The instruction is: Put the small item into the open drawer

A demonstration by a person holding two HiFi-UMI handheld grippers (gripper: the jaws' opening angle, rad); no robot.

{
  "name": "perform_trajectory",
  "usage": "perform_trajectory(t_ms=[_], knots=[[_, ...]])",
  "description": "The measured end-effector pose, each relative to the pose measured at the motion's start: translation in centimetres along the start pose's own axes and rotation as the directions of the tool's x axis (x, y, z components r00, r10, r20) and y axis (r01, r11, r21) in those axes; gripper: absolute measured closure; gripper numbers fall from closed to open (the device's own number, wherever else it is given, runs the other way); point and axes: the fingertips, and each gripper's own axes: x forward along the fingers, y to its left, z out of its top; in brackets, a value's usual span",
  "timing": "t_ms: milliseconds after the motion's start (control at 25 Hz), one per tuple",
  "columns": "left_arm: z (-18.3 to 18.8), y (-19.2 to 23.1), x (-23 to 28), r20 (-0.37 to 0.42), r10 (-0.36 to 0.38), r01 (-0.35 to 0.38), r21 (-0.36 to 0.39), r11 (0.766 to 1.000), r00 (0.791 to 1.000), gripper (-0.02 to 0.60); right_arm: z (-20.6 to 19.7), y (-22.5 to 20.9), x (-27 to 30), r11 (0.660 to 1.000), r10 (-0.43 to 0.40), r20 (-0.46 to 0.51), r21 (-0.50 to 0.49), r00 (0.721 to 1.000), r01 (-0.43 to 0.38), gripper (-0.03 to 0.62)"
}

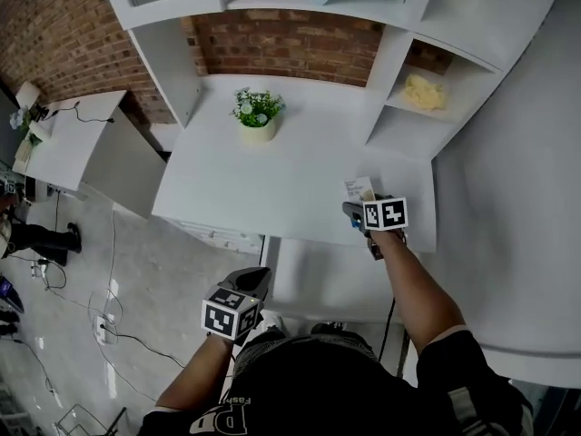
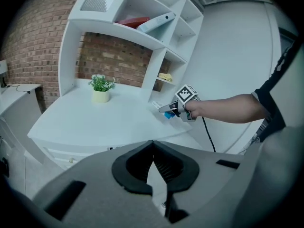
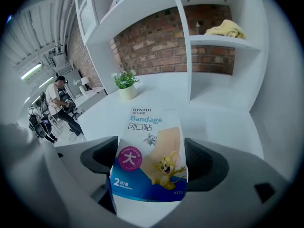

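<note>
A white shelving unit [image 1: 399, 25] stands against a brick wall [image 1: 290, 44] and rises over the back and right edges of the white table [image 1: 272, 171]. Below the table's front edge, towards its right corner, lies a pale flat panel [image 1: 327, 280]. It may be the open drawer, though the head view is too steep to be sure.

A yellow cloth [image 1: 423, 91] lies in a cubby of the shelving at the table's right edge. A small potted plant [image 1: 257, 114] stands near the table's back edge, about midway along it.

The right gripper [image 1: 359, 205] hovers over the table close to the front edge, towards the right corner. Its fingers [image 3: 204, 167] are clamped on the two sides of a bandage box [image 3: 149, 151], which stands upright between them with its printed face towards the gripper's camera. The box is blue and white, with a cartoon mouse and a magenta circle on it. It is held in the air above the table and is not in any drawer.

The left gripper [image 1: 251, 280] is held off the table, out past the front edge and over the grey floor [image 1: 136, 280]. Its fingers [image 2: 142, 163] meet at the tips, with only a thin wedge of light between the pads and nothing held there.
</note>
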Motion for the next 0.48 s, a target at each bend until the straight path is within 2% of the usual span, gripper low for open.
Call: perform_trajectory(t_ms=[480], knots=[[0.2, -3.0, 2.6, -0.028, -0.102, 0.104, 0.066, 0.992, 0.994, 0.566, -5.0, 4.2, -8.8, 0.994, 0.065, 0.123, 0.080, 0.990, -0.075, 0.174]])
